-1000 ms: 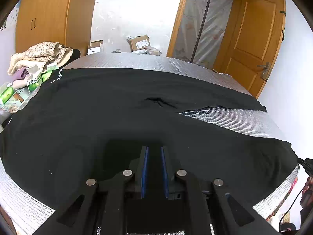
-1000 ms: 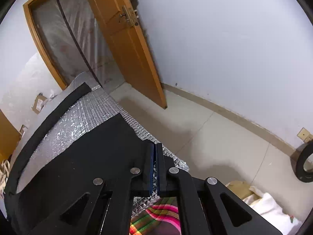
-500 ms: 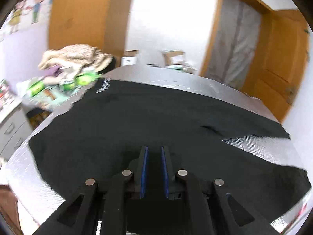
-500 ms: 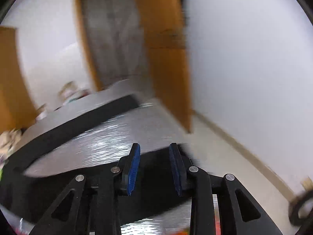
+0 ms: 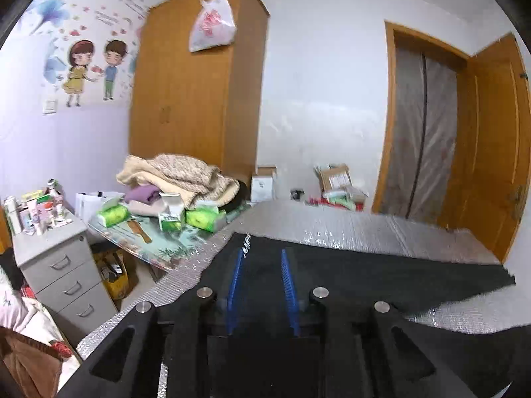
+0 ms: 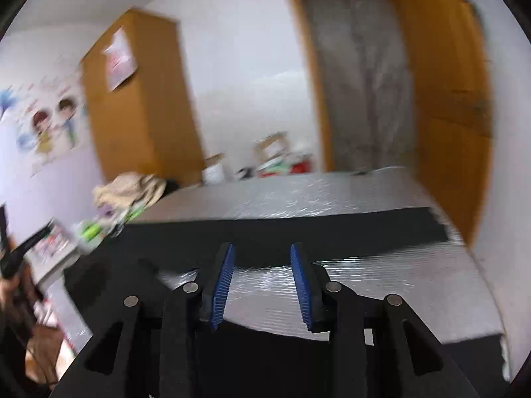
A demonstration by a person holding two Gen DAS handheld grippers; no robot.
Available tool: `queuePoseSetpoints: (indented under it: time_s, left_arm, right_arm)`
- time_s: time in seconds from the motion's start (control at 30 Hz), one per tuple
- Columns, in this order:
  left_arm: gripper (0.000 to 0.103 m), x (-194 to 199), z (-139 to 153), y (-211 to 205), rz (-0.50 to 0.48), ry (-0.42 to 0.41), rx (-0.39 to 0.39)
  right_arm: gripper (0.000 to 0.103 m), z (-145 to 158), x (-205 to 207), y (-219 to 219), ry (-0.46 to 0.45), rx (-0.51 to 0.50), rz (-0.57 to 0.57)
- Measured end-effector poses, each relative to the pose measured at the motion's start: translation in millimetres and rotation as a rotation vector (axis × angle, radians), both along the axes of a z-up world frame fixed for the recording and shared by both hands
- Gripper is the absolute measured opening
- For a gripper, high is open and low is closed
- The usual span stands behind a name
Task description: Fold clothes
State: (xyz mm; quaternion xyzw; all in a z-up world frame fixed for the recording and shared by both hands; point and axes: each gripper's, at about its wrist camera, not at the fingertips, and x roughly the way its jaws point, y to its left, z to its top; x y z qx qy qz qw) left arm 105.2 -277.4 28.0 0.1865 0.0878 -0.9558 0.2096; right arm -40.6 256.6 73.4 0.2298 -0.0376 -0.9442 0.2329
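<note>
A black garment [image 5: 381, 275] lies spread on the silver quilted table [image 5: 348, 232]; white lettering shows near its far left corner. My left gripper [image 5: 260, 265] is open and empty, raised over the garment's left part. In the right wrist view the garment [image 6: 332, 232] runs as a dark band across the table [image 6: 315, 195], with another black part near the front edge. My right gripper [image 6: 262, 258] is open and empty above the bare silver strip between them.
A side table [image 5: 156, 248] at the left carries a pile of folded knitwear [image 5: 179, 179] and green tissue packs. A grey drawer unit [image 5: 63, 265] stands further left. A wooden wardrobe [image 5: 195, 99], boxes and an open door [image 5: 497, 152] are behind.
Both grippers have opened and let go of the black garment. Both have lifted and tilted up, so the views show more of the room. The right view swung left toward the table.
</note>
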Motion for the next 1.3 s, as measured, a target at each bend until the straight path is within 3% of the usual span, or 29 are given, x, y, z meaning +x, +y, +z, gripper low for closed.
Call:
queuePoseSetpoints:
  time_s: [0.13,0.27,0.33,0.4,0.6,0.77,0.83,1.3]
  left_arm:
    - [0.024,-20.1,-3.5,-3.1,-0.049,-0.063,0.020]
    - [0.025,-21.4,15.3,-9.5,-0.079,0.009,0.003]
    - [0.033,-24.6,25.5,-15.8,-0.111,0.052,0.009]
    - [0.040,-31.9,34.2,-18.8,-0.129,0.060,-0.006]
    - [0.043,-59.2,50.4,-17.8,-0.193,0.044,-0.070]
    - [0.044,-101.9,25.0,-26.5,-0.252,-0.106,0.010]
    - [0.044,-117.8,13.0,-30.8,-0.254,-0.161,0.008]
    - [0.044,-202.9,-43.5,-94.9,-0.242,-0.361,-0.099]
  right_arm:
    - [0.037,1.6,-12.1,-39.6,-0.022,0.071,0.119]
    - [0.037,17.5,-18.2,-71.8,0.021,0.137,0.218]
    - [0.038,24.4,-28.1,-84.8,0.028,0.155,0.253]
    - [0.038,32.9,-36.6,-98.3,0.036,0.171,0.288]
    - [0.040,61.6,-43.6,-136.9,0.139,0.228,0.402]
    - [0.041,47.2,-90.1,-168.5,0.043,0.260,0.465]
    - [0.041,36.8,-103.7,-177.8,0.011,0.279,0.486]
    - [0.041,-25.8,-210.6,-231.3,-0.118,0.406,0.583]
